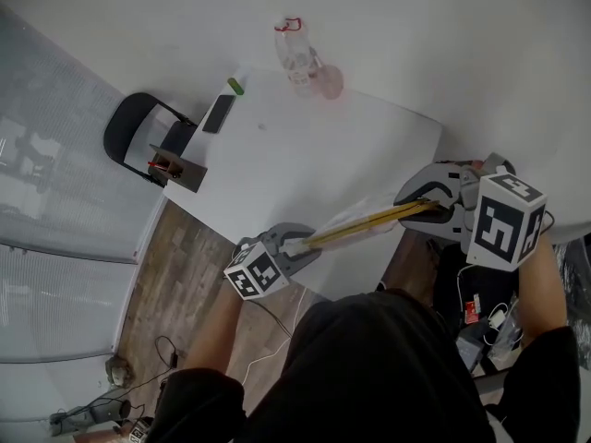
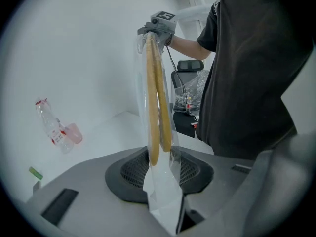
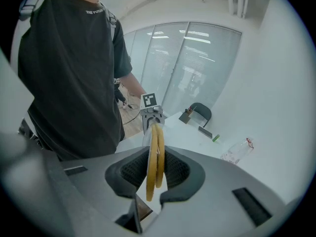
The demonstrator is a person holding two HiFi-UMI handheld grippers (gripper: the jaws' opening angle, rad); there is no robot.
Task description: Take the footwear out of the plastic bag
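Roughly midway, I'm judging: I'm holding the bag stretched in the air between both grippers, over the near edge of the table.

Nothing is lying on the table near me; a bottle is standing at its far side. The clear bag is spanning from one gripper to the other with the yellow slippers lying flat inside most of its length, so they are not out yet. The left gripper is pinching narrowly on the empty plastic end, just past the soles. The right gripper is clamping narrowly on the slippers' other end, whose tips are poking through its jaws; whether plastic covers them there I cannot tell. What is left is drawing the two apart and freeing the pair.
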